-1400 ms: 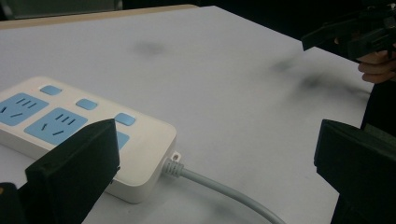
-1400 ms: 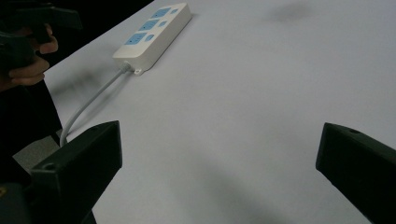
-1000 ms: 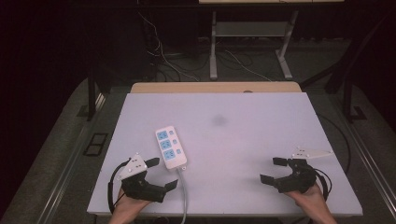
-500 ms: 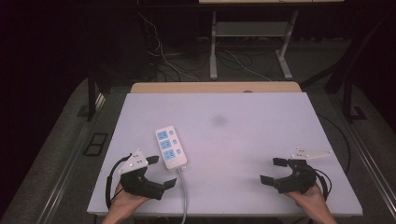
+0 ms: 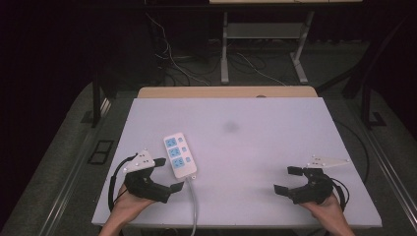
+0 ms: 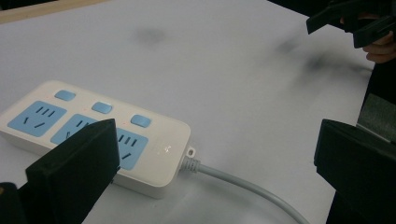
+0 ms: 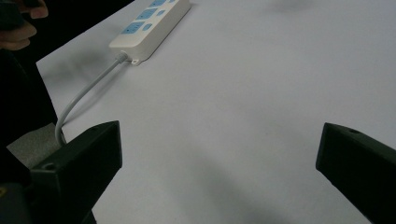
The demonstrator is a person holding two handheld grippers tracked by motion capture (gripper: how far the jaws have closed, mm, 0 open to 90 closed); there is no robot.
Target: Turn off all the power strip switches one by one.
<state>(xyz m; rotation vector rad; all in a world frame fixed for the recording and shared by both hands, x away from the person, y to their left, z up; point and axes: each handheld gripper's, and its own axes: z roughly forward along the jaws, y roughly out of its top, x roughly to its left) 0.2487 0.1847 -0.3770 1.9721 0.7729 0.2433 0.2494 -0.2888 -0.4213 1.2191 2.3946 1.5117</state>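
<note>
High view overhead; gripper views low, sharing the power strip (image 5: pixel 179 155).

Table (image 5: pixel 275 147) open; power strip (image 5: pixel 179 155) (w/ cord (image 5: pixel 193 206)) blocks left.

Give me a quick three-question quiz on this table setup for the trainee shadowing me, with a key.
1. True or false: the left gripper is shut on the power strip.
2. Which gripper is nearer the power strip? A) left B) right C) both equally
3. Fill in: the power strip's grey cable runs off the table at its ____ edge, the person's side.

Key
1. False. Its jaws stand open beside the strip's cable end, gripping nothing.
2. A. The right gripper sits open far across the table, near the other corner.
3. Near. The cable leaves the strip's end by the left gripper and drops over that edge.
</note>
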